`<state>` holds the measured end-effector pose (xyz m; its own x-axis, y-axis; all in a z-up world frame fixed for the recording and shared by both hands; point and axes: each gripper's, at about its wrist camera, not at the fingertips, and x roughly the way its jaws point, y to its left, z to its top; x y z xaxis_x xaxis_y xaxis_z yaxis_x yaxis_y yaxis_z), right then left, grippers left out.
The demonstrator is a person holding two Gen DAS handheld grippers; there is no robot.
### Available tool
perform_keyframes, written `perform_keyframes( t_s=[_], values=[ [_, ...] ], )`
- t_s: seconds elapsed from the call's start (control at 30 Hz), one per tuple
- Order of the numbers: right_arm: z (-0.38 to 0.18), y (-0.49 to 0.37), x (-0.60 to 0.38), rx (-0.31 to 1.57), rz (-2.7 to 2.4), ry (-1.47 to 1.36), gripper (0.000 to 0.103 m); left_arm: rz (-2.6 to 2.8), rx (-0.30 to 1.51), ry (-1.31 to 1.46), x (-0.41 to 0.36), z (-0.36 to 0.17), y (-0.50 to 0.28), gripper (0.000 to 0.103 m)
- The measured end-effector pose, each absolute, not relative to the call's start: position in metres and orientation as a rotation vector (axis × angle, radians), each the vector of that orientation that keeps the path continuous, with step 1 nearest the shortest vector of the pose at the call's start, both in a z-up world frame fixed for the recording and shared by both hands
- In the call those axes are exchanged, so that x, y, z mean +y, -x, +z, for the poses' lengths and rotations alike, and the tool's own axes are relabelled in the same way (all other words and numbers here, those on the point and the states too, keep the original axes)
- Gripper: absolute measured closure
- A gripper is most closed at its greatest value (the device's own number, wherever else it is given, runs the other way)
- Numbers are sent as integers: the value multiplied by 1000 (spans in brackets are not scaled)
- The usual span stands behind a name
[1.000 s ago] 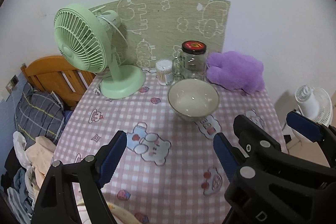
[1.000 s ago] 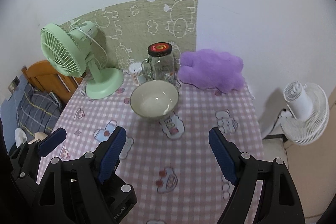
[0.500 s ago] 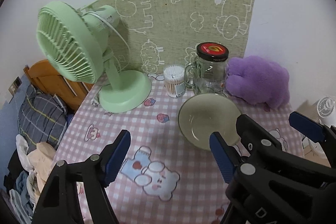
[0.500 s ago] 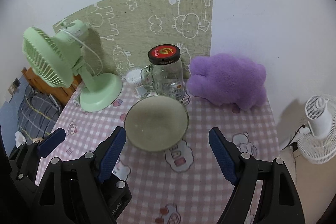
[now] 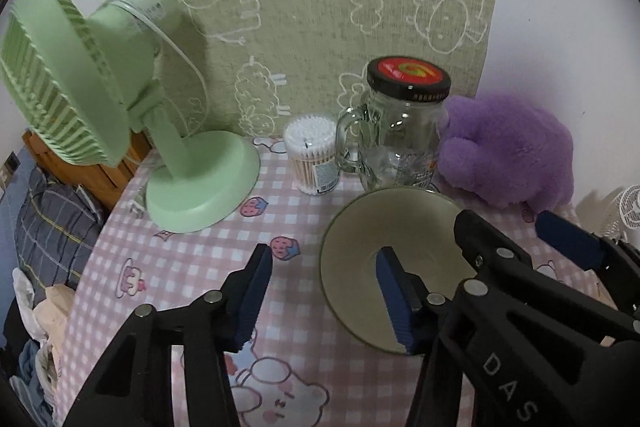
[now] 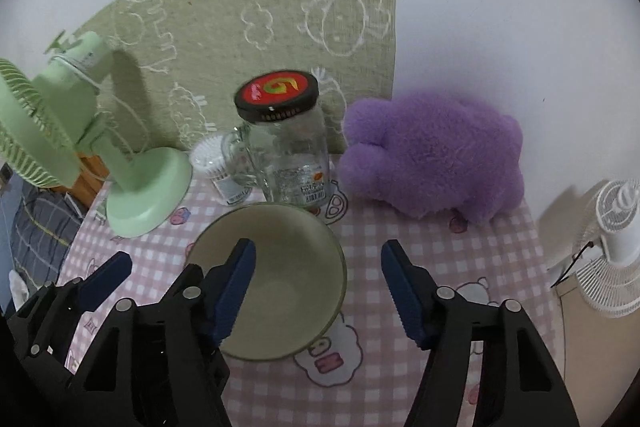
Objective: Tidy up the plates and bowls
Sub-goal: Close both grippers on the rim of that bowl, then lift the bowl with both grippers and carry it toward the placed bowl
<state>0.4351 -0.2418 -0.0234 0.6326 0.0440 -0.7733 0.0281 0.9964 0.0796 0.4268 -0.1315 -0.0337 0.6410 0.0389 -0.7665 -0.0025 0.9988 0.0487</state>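
A pale green bowl sits empty on the pink checked tablecloth, in front of a glass jar. My left gripper is open; its right finger reaches over the bowl's left rim and its left finger is outside the bowl. My right gripper is open; its left finger is over the bowl's inside and its right finger is outside the bowl's right rim. Both grippers are empty. No plates show.
A green desk fan stands at the back left. A cotton swab tub, a glass jar mug with a black lid and a purple plush toy line the wall. A white floor fan stands beyond the table's right edge.
Both grippers have moved forward and down to the bowl, which now lies under and between their fingers. Both stay open.
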Motion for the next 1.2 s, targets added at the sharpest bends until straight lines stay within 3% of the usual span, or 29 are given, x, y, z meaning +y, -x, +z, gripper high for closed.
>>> perform_keyframes(
  t_s=[0.33, 0.4, 0.53, 0.6, 0.87, 1.2],
  values=[
    [-58, -455, -245, 947, -5, -111, 60, -9, 912, -45, -130, -62, -444, 64],
    [-63, -457, -247, 958, -5, -121, 60, -14, 923, -34, -130, -68, -447, 76],
    [-70, -461, -248, 968, -12, -120, 73, -14, 932, -20, -129, -75, -450, 82],
    [-72, -461, -249, 962, -19, -122, 75, 21, 925, -42, -129, -75, -451, 91],
    [-73, -464, -249, 953, -31, -101, 83, 26, 933, -52, -130, -75, -453, 91],
    [-68, -451, -249, 980, -19, -103, 83, 37, 973, -64, -130, -71, -439, 91]
  ],
)
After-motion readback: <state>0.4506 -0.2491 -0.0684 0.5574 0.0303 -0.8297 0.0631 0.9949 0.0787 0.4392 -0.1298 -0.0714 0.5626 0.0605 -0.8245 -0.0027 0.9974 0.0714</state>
